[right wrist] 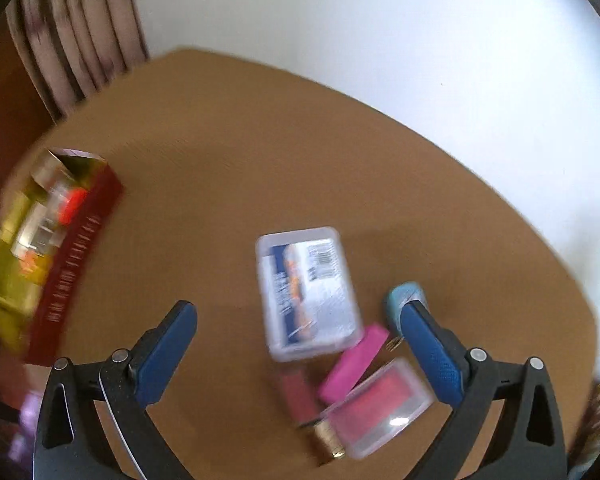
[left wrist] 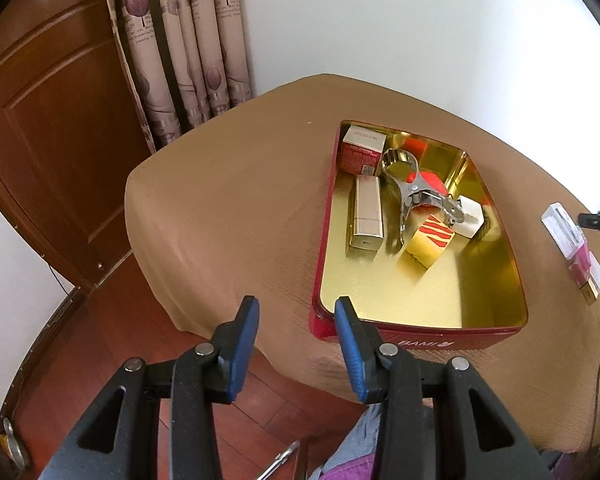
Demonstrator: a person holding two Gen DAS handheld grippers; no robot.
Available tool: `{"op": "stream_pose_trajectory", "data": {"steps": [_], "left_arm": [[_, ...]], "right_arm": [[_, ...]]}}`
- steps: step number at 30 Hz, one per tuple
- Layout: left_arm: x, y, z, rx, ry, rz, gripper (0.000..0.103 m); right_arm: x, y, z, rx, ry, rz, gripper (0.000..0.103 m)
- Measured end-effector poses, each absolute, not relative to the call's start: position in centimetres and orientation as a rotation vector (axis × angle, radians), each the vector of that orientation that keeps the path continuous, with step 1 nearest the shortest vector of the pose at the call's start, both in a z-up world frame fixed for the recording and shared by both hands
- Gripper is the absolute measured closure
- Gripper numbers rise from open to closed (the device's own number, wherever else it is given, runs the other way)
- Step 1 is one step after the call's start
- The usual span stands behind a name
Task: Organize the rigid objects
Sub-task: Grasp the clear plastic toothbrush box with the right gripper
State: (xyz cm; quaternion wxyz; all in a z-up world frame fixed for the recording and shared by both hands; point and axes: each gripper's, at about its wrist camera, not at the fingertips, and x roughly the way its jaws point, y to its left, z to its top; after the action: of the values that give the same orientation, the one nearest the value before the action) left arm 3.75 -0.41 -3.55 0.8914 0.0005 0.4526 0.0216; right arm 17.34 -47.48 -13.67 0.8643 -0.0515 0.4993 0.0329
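Note:
A red tin (left wrist: 420, 300) with a gold inside sits on the brown-covered table. In it lie a red carton (left wrist: 360, 148), a ribbed silver case (left wrist: 366, 212), a metal scoop (left wrist: 412, 188), a yellow block with red stripes (left wrist: 430, 240) and a white cube (left wrist: 470, 216). My left gripper (left wrist: 296, 304) hangs open and empty over the tin's near left corner. My right gripper (right wrist: 298, 310) stands wide open above loose items: a clear labelled case (right wrist: 308, 292), a pink block (right wrist: 354, 362), a clear box with red contents (right wrist: 380, 404), a dark red tube (right wrist: 300, 396) and a light blue piece (right wrist: 404, 298). The tin (right wrist: 76, 240) lies to its left, blurred.
The table (left wrist: 220, 208) stands against a white wall (left wrist: 420, 20), its left and near edges dropping to a wooden floor (left wrist: 132, 320). A patterned curtain (left wrist: 180, 40) and a wooden door (left wrist: 52, 140) are at the far left. A person's clothing (left wrist: 352, 452) shows below.

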Motion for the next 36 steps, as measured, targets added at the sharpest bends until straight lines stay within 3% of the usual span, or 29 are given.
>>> {"op": "stream_pose_trajectory", "data": {"steps": [7, 8, 9, 10, 19, 24, 36], "left_arm": [[4.0, -0.8, -3.6, 0.027, 0.927, 0.049, 0.063], [4.0, -0.9, -3.6, 0.032, 0.925, 0.049, 0.063], [4.0, -1.0, -3.7, 0.038, 0.923, 0.050, 0.063], [4.1, -1.1, -3.7, 0.045, 0.922, 0.051, 0.063], [4.3, -0.1, -3.6, -0.002, 0.933, 0.061, 0.063], [4.0, 0.3, -3.3, -0.013, 0.922, 0.064, 0.063], [3.5, 1.8, -2.7, -0.069, 0.901, 0.093, 0.063]], "right_arm": [[21.4, -47.4, -17.2, -0.176, 1.160, 0.102, 0.002], [21.7, -47.4, -17.8, -0.174, 1.182, 0.098, 0.010], [22.4, -47.4, -18.6, -0.162, 1.225, 0.089, 0.043], [22.5, -47.7, -18.4, -0.096, 1.226, 0.110, 0.045], [15.2, -44.5, -9.2, 0.103, 0.986, 0.264, 0.045], [9.5, -40.3, -6.7, 0.248, 0.886, 0.401, 0.045], [9.0, -32.1, -7.9, 0.310, 0.891, 0.501, 0.045]]}}
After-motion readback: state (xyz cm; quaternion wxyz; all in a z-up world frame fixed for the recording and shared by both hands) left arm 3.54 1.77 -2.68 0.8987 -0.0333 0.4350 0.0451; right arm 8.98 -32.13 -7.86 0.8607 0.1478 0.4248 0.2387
